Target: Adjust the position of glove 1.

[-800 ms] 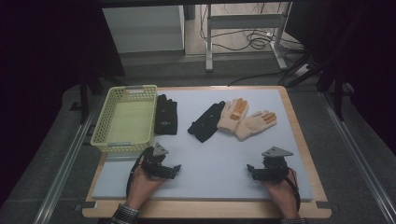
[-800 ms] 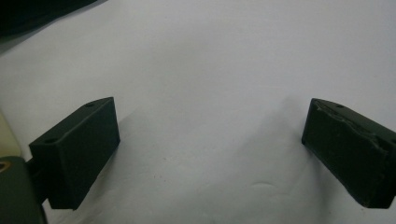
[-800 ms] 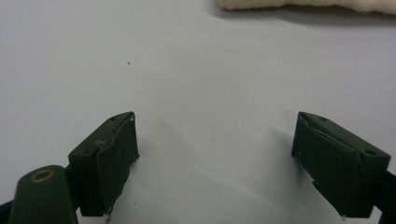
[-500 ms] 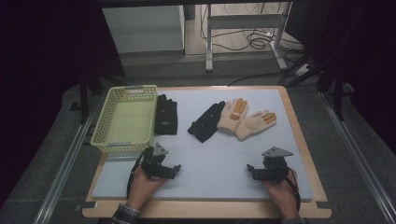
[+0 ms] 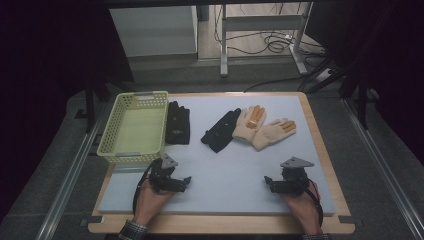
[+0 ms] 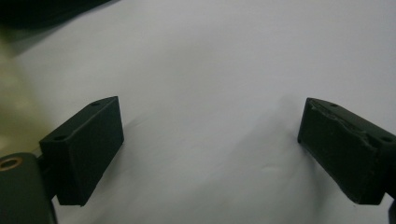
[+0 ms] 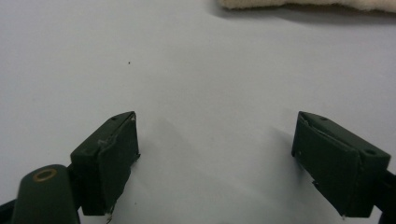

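Both tongs rest low on the pale mat near its front edge, the left gripper (image 5: 186, 181) and the right gripper (image 5: 268, 181) each with jaws spread wide and nothing between them; in each gripper view only bare mat (image 6: 210, 70) lies between the black jaws. The gloves lie well ahead of both: a black glove (image 5: 178, 124) beyond the left gripper, just beside the yellow basket (image 5: 150, 95), a second black glove (image 5: 220, 131) ahead between the two, and two cream gloves (image 5: 263, 127) beyond the right gripper, their edge (image 7: 308, 3) at the top of the right gripper view. The likely trouble, as I judge it, is in the overlap: the cream gloves touch each other and the middle black one, so a pinch there could drag up a neighbour, or catch only a fold of limp cloth that slips free over the basket. The basket also sits close beside the left gripper, so a careless swing could knock it. Each hand (image 5: 150, 200) grips from behind, forearms coming up from the near edge, jaws pointed inward toward each other and held level.
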`<state>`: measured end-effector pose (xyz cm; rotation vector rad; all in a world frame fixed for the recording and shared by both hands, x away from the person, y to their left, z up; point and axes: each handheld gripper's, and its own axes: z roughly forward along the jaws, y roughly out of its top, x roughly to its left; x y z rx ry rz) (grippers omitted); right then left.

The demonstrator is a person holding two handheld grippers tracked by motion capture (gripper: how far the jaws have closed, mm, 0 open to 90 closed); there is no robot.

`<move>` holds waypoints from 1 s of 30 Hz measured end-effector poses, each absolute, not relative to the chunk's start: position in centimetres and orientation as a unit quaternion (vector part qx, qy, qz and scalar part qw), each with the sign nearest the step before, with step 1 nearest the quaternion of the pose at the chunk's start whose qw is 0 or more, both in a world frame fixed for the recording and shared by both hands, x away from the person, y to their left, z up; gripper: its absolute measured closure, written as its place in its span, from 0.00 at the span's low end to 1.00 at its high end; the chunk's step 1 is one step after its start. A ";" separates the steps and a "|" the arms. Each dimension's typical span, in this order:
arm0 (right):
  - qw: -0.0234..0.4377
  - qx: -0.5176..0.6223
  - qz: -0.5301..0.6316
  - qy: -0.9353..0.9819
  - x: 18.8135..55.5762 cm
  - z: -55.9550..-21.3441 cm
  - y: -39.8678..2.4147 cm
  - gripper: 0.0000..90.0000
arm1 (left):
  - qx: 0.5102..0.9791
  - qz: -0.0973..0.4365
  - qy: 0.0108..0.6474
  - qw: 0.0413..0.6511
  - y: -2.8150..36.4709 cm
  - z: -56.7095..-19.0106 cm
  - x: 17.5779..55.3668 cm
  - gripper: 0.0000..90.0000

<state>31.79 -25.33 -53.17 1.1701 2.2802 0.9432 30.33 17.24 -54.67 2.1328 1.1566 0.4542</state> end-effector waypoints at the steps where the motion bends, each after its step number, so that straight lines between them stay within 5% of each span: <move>1: 0.204 0.419 0.338 0.817 31.8 -53.2 -25.3 0.16 | 0.816 0.174 0.442 0.330 17.2 -54.7 30.3 0.08; 17: 0.171 0.399 0.376 0.819 32.7 -51.0 -22.7 0.23 | 0.811 0.165 0.446 0.342 19.0 -55.1 30.2 0.08; 25: 0.139 0.351 0.386 0.842 35.0 -49.9 -18.1 0.48 | 0.811 0.164 0.446 0.342 19.0 -55.2 30.2 0.08; 30: 0.132 0.336 0.379 0.852 37.0 -50.0 -15.8 0.55 | 0.810 0.163 0.447 0.342 19.0 -55.2 30.2 0.08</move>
